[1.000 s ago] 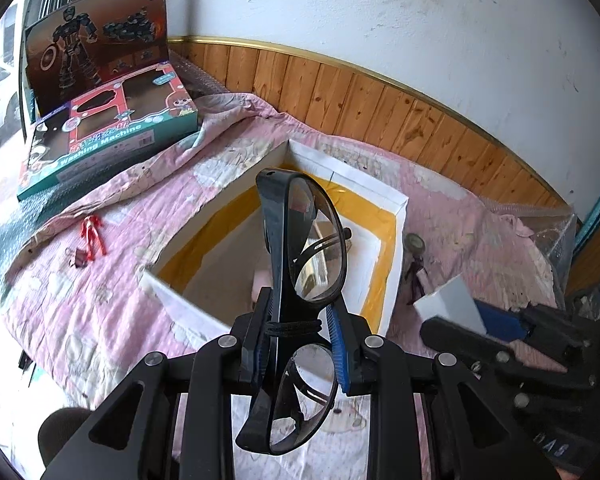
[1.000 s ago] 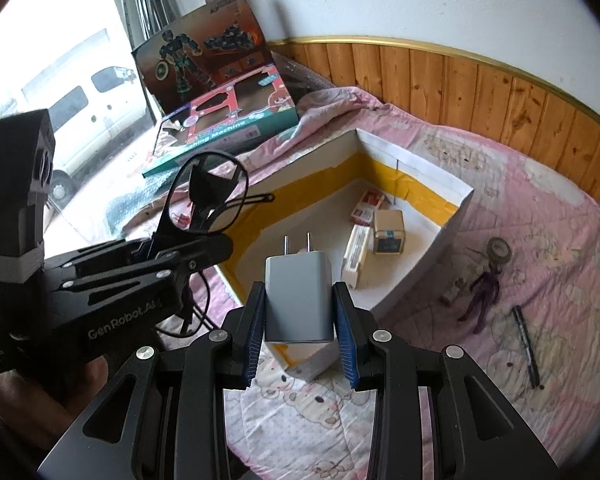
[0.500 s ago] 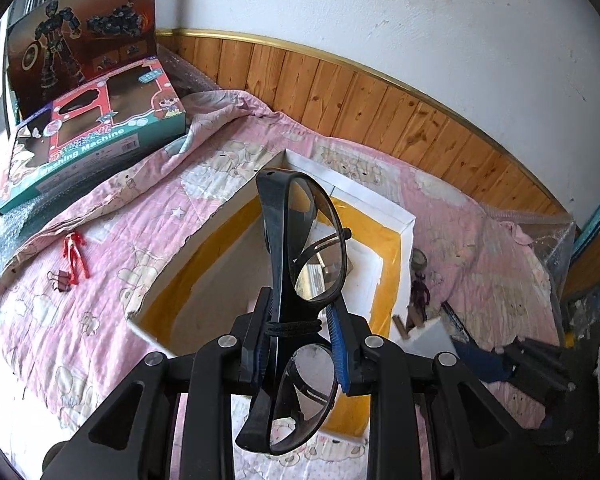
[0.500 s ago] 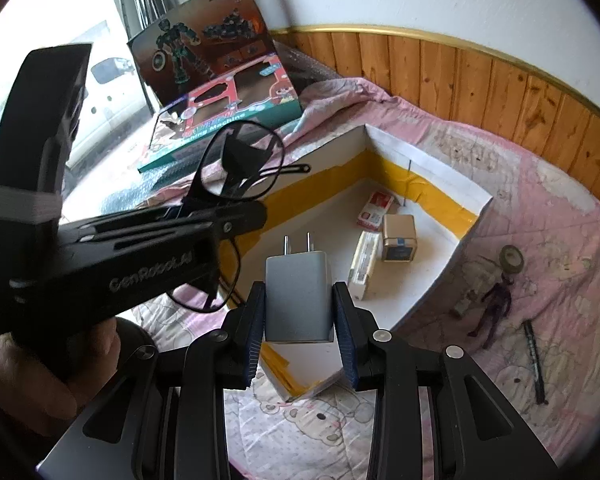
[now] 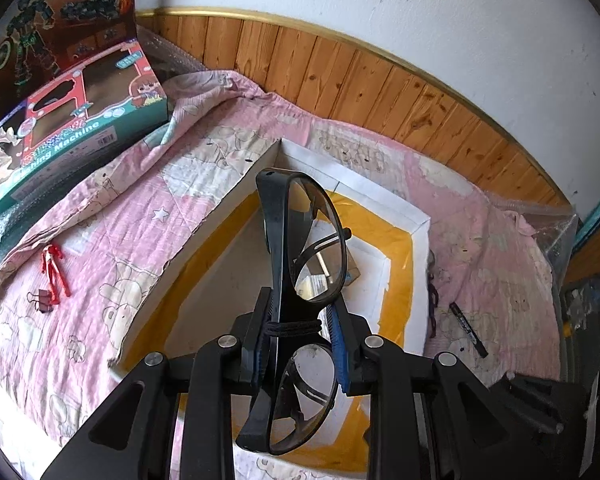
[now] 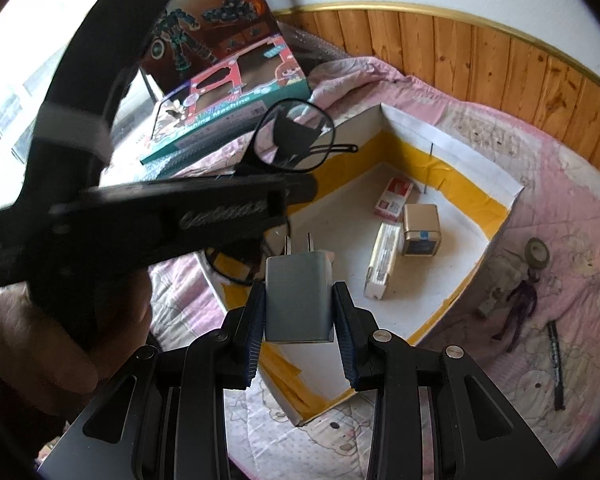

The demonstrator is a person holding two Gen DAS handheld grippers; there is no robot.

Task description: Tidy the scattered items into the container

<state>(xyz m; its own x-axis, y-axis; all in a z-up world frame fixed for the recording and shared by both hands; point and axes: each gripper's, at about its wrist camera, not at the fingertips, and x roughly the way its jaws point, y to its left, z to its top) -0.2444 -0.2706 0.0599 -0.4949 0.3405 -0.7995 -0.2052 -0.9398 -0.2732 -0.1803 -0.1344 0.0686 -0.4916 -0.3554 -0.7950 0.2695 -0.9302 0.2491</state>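
My left tongs (image 5: 300,340) grip black glasses (image 5: 300,264) upright over the box (image 6: 476,176) at the bed's middle; right tongs (image 6: 299,320) clamp a charger (image 6: 298,296) above its near corner.

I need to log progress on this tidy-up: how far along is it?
Partly done. Three small boxes already lie in the white container. In hand: the left gripper clamps black glasses and the right gripper a grey charger, both above the container. Left on the quilt: a marker, purple figure, tape roll, red figure and binder clip.
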